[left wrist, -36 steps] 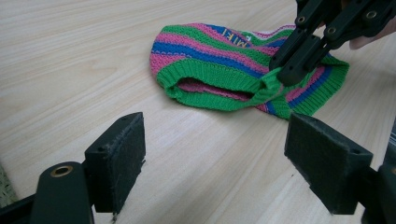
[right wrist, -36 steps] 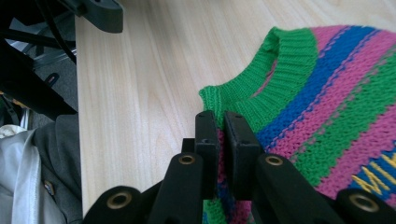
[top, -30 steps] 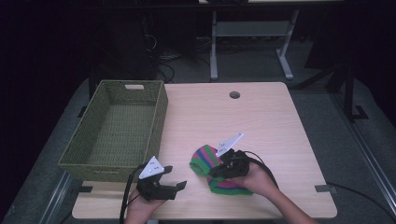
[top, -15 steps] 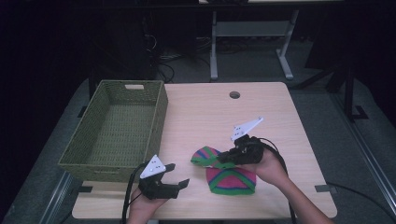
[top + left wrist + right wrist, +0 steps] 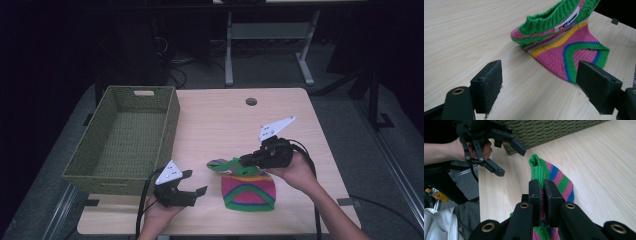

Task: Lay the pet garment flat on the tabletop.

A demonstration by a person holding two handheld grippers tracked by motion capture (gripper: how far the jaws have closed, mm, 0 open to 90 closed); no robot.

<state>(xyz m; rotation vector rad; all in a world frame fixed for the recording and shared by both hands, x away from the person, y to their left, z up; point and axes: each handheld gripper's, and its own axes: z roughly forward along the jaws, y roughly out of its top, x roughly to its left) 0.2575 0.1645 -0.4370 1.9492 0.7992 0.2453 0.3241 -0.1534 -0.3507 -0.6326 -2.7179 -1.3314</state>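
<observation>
Right gripper (image 5: 243, 161) clamped on knit garment (image 5: 247, 190) collar, left gripper (image 5: 192, 182) released beside the basket (image 5: 125, 175); lift slowly, keep fabric from slipping.

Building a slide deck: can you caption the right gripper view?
Right claw shut on a striped knit garment, lifting its green edge off the table; the open left claw waits nearby.

Both grippers are chunky black plastic, each with a light grey triangular plate on top and a black cable trailing off the back. The left gripper (image 5: 194, 183) has flat, squared-off jaws. The right gripper (image 5: 542, 192) shows brass-coloured rivets at the jaw pivots. Forearms are bare, no sleeves.
</observation>
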